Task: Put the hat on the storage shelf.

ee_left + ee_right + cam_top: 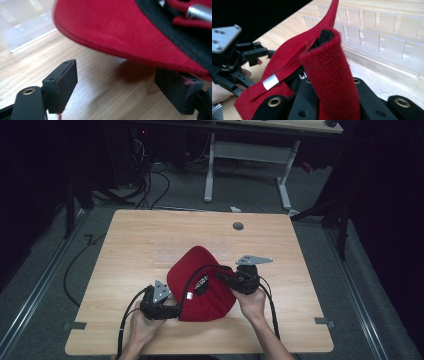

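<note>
Here the wooden table (150,245) is the largest thing, pale and grained, with a small round grey hole (238,226) near its far edge. A clear plastic rack (372,35) with upright slats lies flat on the table beyond the cap, seen best in the right gripper view.

Next in size is the red cap (200,287), which sits on the near half of the table, between the two hands. Its inside faces up, showing a black sweatband and a label, and its brim points toward the far side. In the left gripper view the cap's rim (130,35) is lifted a little off the wood, with a shadow under it.

The right tool (226,278) is clenched on the cap: in the right gripper view a fold of red fabric with black lining (329,72) rises from between its jaws, pinched tight. A red strap with a small metal clasp (271,82) hangs to one side of that fold.

The left tool (172,306) is released. Its jaws stand wide apart just above the table, at the cap's near left edge; one pad (62,85) is clear of the fabric, the other (177,90) sits right under the rim, with red lint on it. Nothing is pinched between them.
</note>
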### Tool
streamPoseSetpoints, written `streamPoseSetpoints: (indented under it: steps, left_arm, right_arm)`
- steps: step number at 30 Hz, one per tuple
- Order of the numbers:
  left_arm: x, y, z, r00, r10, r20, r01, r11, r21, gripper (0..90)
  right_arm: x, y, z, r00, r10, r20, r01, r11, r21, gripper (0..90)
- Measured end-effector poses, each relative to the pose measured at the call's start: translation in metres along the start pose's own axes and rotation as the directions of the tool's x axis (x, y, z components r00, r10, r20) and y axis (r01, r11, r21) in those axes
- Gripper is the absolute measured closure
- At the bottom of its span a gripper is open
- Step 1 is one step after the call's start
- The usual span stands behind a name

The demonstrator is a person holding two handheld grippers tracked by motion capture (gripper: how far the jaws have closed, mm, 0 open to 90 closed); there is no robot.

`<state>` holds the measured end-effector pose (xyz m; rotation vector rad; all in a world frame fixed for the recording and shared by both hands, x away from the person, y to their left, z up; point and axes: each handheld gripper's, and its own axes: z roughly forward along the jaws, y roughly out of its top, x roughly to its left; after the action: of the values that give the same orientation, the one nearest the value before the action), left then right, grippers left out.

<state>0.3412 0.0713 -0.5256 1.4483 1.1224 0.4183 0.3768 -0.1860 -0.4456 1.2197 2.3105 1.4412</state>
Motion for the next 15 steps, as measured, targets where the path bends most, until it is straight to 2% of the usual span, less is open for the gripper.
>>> streamPoseSetpoints:
  steps: [2, 5, 9, 11, 15]
  left_arm:
    - [0.0002, 0.0028, -0.003, 0.9996, 0.025, -0.016, -0.025, 0.9995, -0.021, 16.4]
    - [-0.0009, 0.005, -0.0059, 0.9992, 0.036, -0.015, -0.036, 0.9986, -0.038, 15.0]
    - [-0.0036, 0.0062, -0.0083, 0.9987, 0.05, -0.006, -0.051, 0.9977, -0.044, 14.4]
    - [-0.0054, 0.0068, -0.0096, 0.9973, 0.074, 0.004, -0.073, 0.9965, -0.04, 14.5]
    - [-0.0078, 0.008, -0.01, 0.9948, 0.102, 0.008, -0.101, 0.9927, -0.067, 18.2]
  right_arm:
    - [0.0007, -0.0014, 0.0008, 0.9995, -0.015, 0.028, 0.014, 0.999, 0.043, 85.6]
    - [0.0017, -0.0022, 0.0005, 0.9986, -0.029, 0.045, 0.025, 0.996, 0.08, 85.6]
    - [0.0017, -0.0029, 0.0003, 0.9985, -0.032, 0.045, 0.028, 0.994, 0.103, 85.5]
    - [0.0027, -0.003, -0.0003, 0.9988, -0.03, 0.038, 0.025, 0.993, 0.118, 85.4]
    - [0.0024, -0.0036, -0.0007, 0.9991, -0.026, 0.033, 0.022, 0.992, 0.126, 85.3]
